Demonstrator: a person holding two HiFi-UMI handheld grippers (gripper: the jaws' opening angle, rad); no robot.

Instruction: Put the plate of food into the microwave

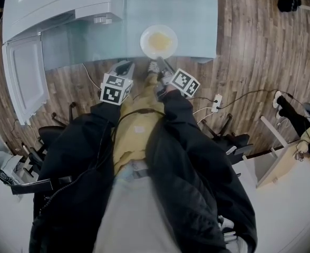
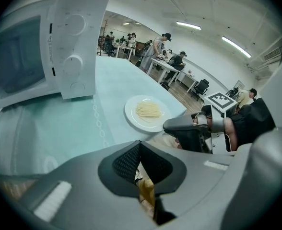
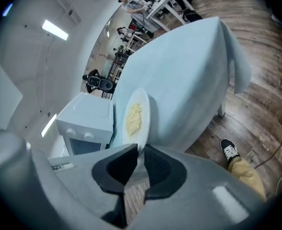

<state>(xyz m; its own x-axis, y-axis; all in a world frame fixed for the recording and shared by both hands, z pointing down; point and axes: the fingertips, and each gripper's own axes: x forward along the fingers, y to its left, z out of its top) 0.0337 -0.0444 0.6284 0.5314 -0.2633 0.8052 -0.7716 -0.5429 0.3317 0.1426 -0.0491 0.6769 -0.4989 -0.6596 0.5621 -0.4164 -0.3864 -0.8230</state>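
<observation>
Plate [image 1: 144, 36]: a white round plate, lying on the pale blue-green surface [image 1: 192, 20] close to its near edge, upper middle of the head view.
Food [image 1: 159, 40]: a pale yellow heap in the middle of the plate; it looks like noodles in the left gripper view.
Right hand-held gripper [image 1: 159, 65]: its tips are at the plate's near rim. In its own view the jaws stand only a thin slot apart, and the rim sits in that slot, pinched. The gripper is rolled, so the plate looks upright on edge there.
Left hand-held gripper [image 1: 126, 66]: just left of the right one, off the plate, at the surface's edge. Its jaws are pressed together at the tips with nothing between them.
Microwave [image 1: 55, 4]: white, in the upper left of the head view, on the same surface and well apart from the plate.
Microwave door [image 1: 23, 78]: swung open, at the left of the frame.
Floor [image 1: 250, 46]: brown wooden boards around the surface.
Person: dark jacket sleeves [image 1: 197, 157] fill the lower frame.
</observation>
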